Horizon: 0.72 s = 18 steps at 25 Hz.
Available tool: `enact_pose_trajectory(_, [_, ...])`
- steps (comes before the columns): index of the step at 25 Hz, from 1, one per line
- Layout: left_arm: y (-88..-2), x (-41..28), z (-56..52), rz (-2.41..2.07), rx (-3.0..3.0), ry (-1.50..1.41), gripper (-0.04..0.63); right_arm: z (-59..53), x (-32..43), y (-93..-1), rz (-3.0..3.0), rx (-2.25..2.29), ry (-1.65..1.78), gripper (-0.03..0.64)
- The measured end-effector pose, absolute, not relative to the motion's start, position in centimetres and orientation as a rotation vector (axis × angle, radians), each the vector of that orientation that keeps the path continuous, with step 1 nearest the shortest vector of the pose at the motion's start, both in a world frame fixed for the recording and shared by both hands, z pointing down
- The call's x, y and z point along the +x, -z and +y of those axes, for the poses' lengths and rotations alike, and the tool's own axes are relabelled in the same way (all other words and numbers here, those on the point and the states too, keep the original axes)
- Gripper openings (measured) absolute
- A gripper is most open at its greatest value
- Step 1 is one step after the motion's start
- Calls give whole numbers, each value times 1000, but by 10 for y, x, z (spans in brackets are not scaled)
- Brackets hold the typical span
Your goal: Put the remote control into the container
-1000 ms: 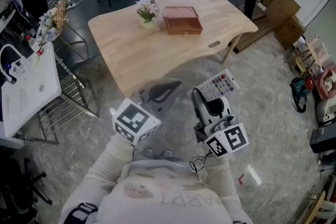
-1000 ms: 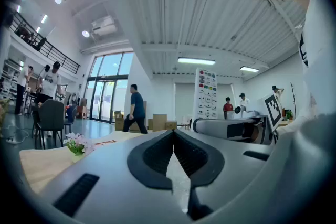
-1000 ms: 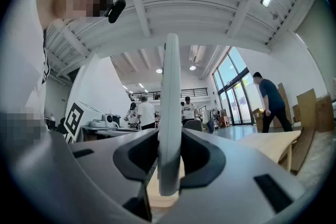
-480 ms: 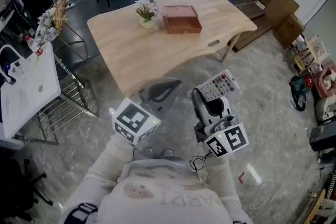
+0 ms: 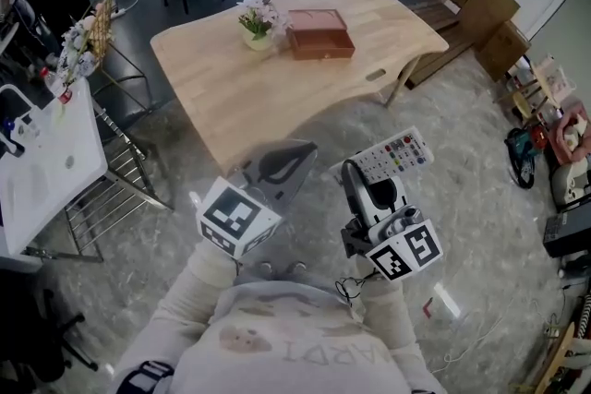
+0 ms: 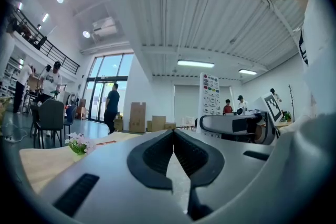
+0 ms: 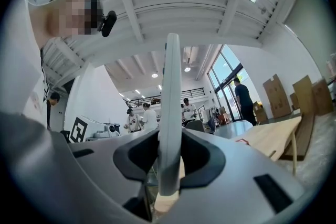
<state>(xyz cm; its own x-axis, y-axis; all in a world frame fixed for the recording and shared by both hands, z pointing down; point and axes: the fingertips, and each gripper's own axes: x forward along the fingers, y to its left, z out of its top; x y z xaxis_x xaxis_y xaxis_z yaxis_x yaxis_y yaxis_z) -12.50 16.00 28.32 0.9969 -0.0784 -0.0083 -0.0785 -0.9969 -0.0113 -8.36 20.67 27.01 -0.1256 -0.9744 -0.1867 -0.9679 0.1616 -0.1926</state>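
My right gripper (image 5: 367, 173) is shut on a white remote control (image 5: 393, 153) with coloured buttons, held over the floor in front of the table. In the right gripper view the remote (image 7: 169, 113) stands edge-on, pinched between the dark pads of the right gripper (image 7: 169, 150). My left gripper (image 5: 288, 160) hangs beside it, shut, with nothing in it. In the left gripper view the closed pads of the left gripper (image 6: 173, 136) meet, with the remote (image 6: 210, 98) at the right. The container, a brown wooden box (image 5: 321, 34), sits open on the far part of the wooden table (image 5: 277, 97).
A small pot of flowers (image 5: 259, 21) stands just left of the box. A white side table (image 5: 42, 161) and a wire rack (image 5: 115, 198) are at the left. Cardboard boxes (image 5: 480, 23) and clutter line the right wall. Chairs stand behind the table.
The right gripper and the remote have shifted a little to the right. The person behind the table has walked off toward the top edge. The left gripper has barely moved.
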Motion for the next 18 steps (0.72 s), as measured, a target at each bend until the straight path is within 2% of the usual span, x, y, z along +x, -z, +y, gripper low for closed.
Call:
enact_pose_trajectory(10, [-296,-120,135,137,-3153,-22,14,190,-70,-286,2134,-1910,80,112])
enact_pose_trajectory(18, [-299,-55,82,205,-3147,-22,14,131,5,-298,2201,-1907,71,112])
